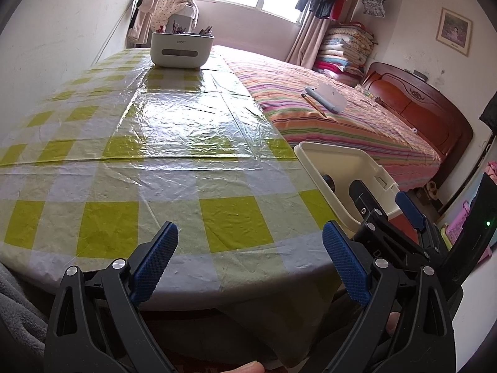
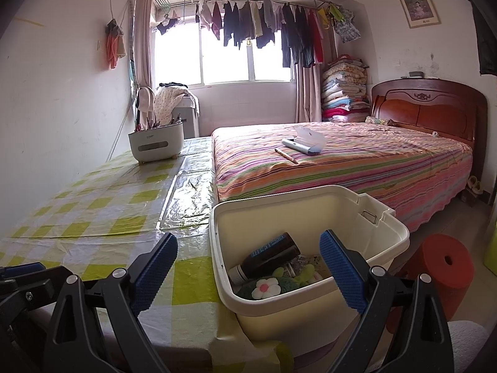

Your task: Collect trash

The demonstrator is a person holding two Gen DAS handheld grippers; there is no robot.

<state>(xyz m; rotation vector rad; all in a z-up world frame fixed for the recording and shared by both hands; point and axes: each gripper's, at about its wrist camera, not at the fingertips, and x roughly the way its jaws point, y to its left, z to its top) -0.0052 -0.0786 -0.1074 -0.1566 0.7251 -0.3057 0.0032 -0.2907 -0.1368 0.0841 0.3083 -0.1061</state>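
Now: right gripper [image 2: 248, 275] hovering wide open, empty, over bin [image 2: 388, 217] | bottle [image 2: 267, 258] lying slantwise inside | left gripper [image 1: 250, 265] gaping empty over table [image 1: 124, 171].

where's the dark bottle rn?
In the right wrist view, the dark bottle lies on its side inside the cream bin at the table's right edge, above a flower-patterned item, between the open right gripper's jaws.

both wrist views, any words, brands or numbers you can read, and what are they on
None can be read for certain.
Small grey brand mark on the white plastic caddy on the checked tablecloth: too blurred to read.
Blue printed label on the dark bottle in the cream plastic bin: too small to read.
Caption strip on the framed wall picture: blurred.
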